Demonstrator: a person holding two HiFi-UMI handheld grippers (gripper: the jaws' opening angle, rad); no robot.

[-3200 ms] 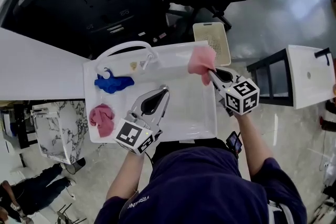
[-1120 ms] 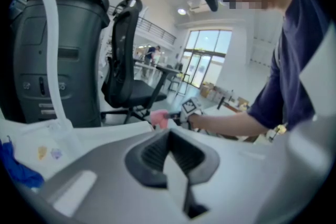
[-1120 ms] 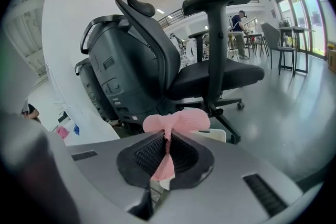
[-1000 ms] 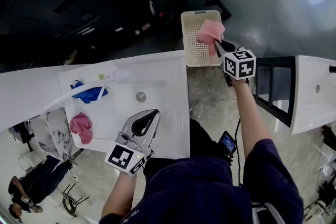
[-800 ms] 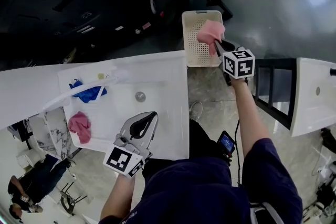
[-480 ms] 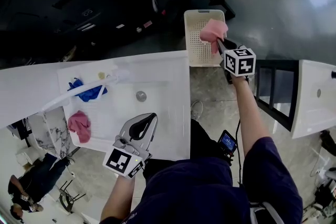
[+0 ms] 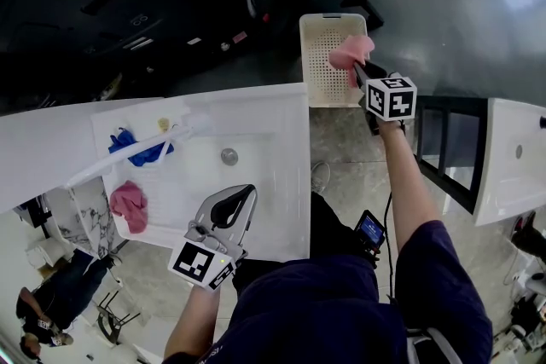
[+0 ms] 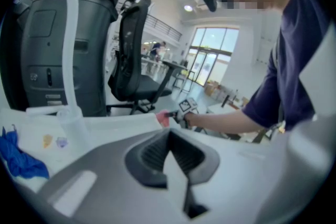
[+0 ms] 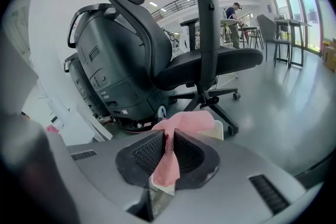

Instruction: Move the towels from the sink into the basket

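Observation:
My right gripper (image 7: 358, 71) is shut on a pink towel (image 7: 351, 52) and holds it over the right side of the cream perforated basket (image 7: 320, 55), which stands on the floor beyond the sink. In the right gripper view the pink towel (image 9: 176, 131) is pinched between the jaws, with the basket (image 9: 216, 129) below. A blue towel (image 7: 136, 150) and a second pink towel (image 7: 130, 205) lie at the left of the white sink (image 7: 256, 141). My left gripper (image 7: 246, 193) hovers over the sink's near edge, shut and empty.
A white faucet (image 7: 128, 151) arches over the sink's left part. A black office chair (image 9: 205, 60) and a big dark machine (image 9: 113, 76) stand behind the basket. A dark frame (image 7: 444, 145) and a white table (image 7: 512, 158) are at the right.
The right gripper has carried the pink towel from the sink's right end out over the basket, and has sunk a little in the last second. The left gripper has stayed put.

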